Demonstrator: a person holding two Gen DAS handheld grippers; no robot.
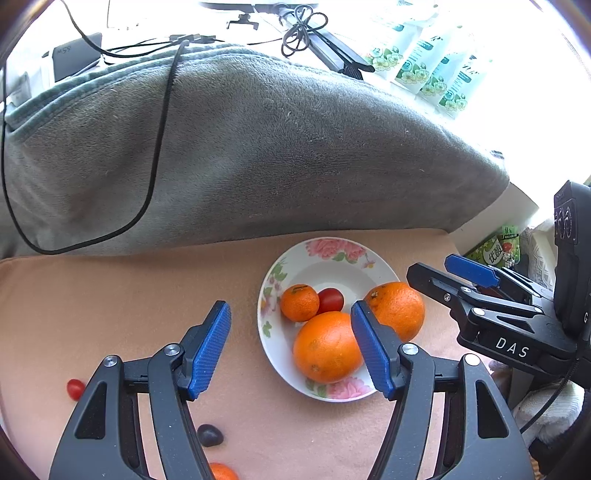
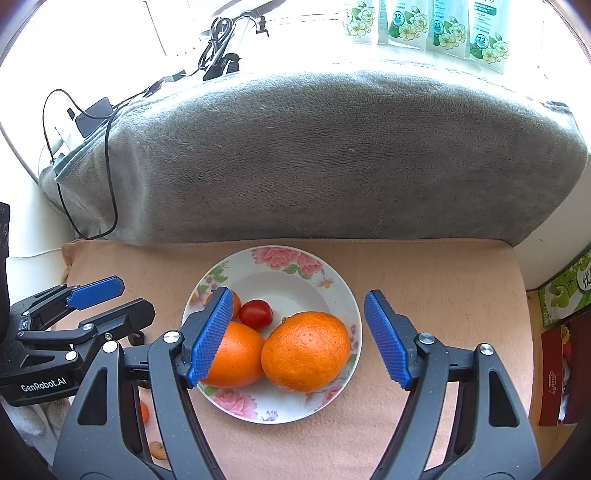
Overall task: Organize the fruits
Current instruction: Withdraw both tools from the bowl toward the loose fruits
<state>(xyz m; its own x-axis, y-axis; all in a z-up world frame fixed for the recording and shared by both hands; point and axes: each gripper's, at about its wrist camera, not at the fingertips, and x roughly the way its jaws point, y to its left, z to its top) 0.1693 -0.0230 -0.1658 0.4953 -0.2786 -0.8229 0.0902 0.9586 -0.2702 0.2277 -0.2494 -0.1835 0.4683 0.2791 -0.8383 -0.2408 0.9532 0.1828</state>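
Nearest the left wrist camera, a small orange fruit [image 1: 222, 472] peeks out at the bottom edge between the arms of the left gripper [image 1: 290, 349], with a dark plum-like fruit [image 1: 209, 435] just beyond it and a loose red cherry tomato [image 1: 75, 388] off to the left, all lying on the peach cloth [image 1: 110, 302]. The left gripper's blue fingers stand wide apart and hold nothing, hovering at the near left side of the flowered plate [image 1: 325, 254]. In the right wrist view, the right gripper [image 2: 297, 339] also has its fingers spread wide and empty, one on either side of the big orange [image 2: 306, 350] on the plate. That orange touches a second orange [image 2: 236, 360] to its left; behind them sit a cherry tomato [image 2: 256, 314] and a small mandarin [image 2: 236, 304], partly hidden by the left finger. Past the plate rises a grey blanket [image 2: 314, 155] with a black cable [image 2: 109, 177] draped over its left end, and beyond it stands a row of 4 green-and-white packets [image 2: 424, 26].
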